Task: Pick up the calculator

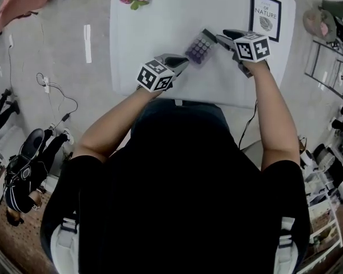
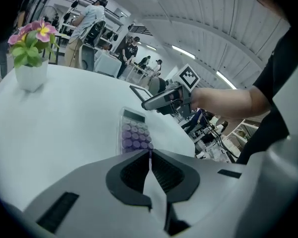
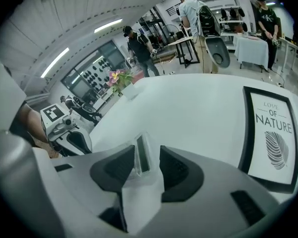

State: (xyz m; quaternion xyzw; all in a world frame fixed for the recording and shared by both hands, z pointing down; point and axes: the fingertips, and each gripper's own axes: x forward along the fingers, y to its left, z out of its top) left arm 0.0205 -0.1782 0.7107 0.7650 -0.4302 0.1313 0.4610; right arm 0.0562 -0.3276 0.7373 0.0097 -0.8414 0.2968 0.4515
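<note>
Calculator point(image 1: 200, 48) lies on the white desk point(image 1: 160, 33), between the two grippers. Right gripper point(image 3: 147, 158): jaws apart, the calculator's display end between them, pads not pressing on it. Left gripper point(image 2: 150, 155): jaws together, nothing held, tips just beside the calculator's key end.

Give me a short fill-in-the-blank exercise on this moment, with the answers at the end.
The calculator has ___ keys. The left gripper has its jaws ___. The framed print reads Love of ___. Between the open jaws of the right gripper is one end of the ___.
Missing words: purple; shut; Nature; calculator.
</note>
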